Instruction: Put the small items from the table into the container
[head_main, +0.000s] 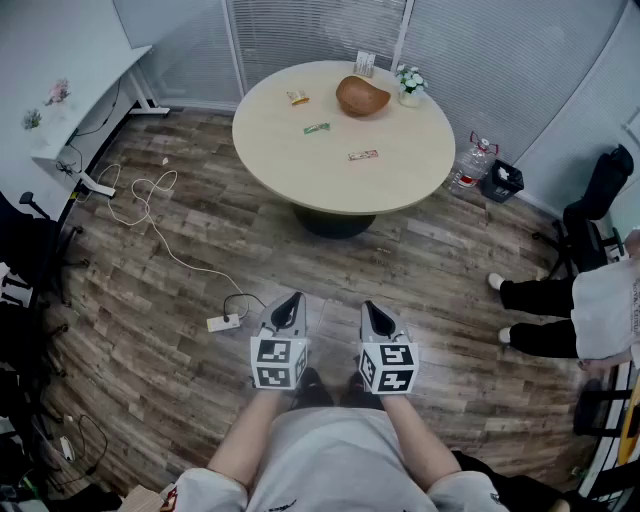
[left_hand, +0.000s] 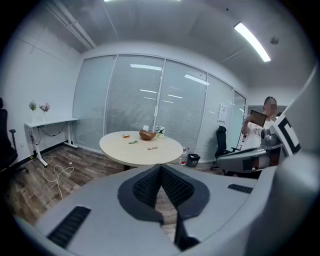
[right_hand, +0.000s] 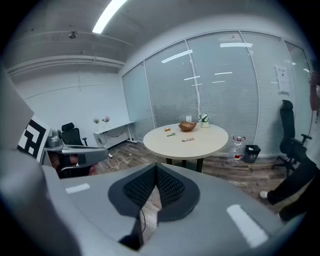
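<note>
The left claw (head_main: 288, 303) and the right claw (head_main: 377, 312) hang side by side at the lower middle of the head view, above the wooden floor (head_main: 180, 380) and well apart from the work. In each gripper view the ribbed pads meet with nothing between them, so both claws are closed and empty.

The round bench (head_main: 300, 175) sits in the upper middle of the frame. On it, towards the far edge, stands a wooden bowl (head_main: 362, 96), most likely the container meant. Three small items lie apart from it:
- a yellow packet (head_main: 297, 97) to the left of the bowl
- a green packet (head_main: 316, 128) below and left of the bowl
- a long packet (head_main: 363, 155) further down, nearest the front edge

A small flower pot (head_main: 408, 86) stands just right of the bowl.

The packets look like flat, light, wrapped sweets or snacks, so they should weigh next to nothing. Their film is probably slippery and crinkly, and they lie low against the bench top. A pinch across the narrow width, near the middle, seems the safest hold; the thin ends may fold or slide out. The bowl looks stiff and stable, though a shove at its rim could push it towards the flower pot.
</note>
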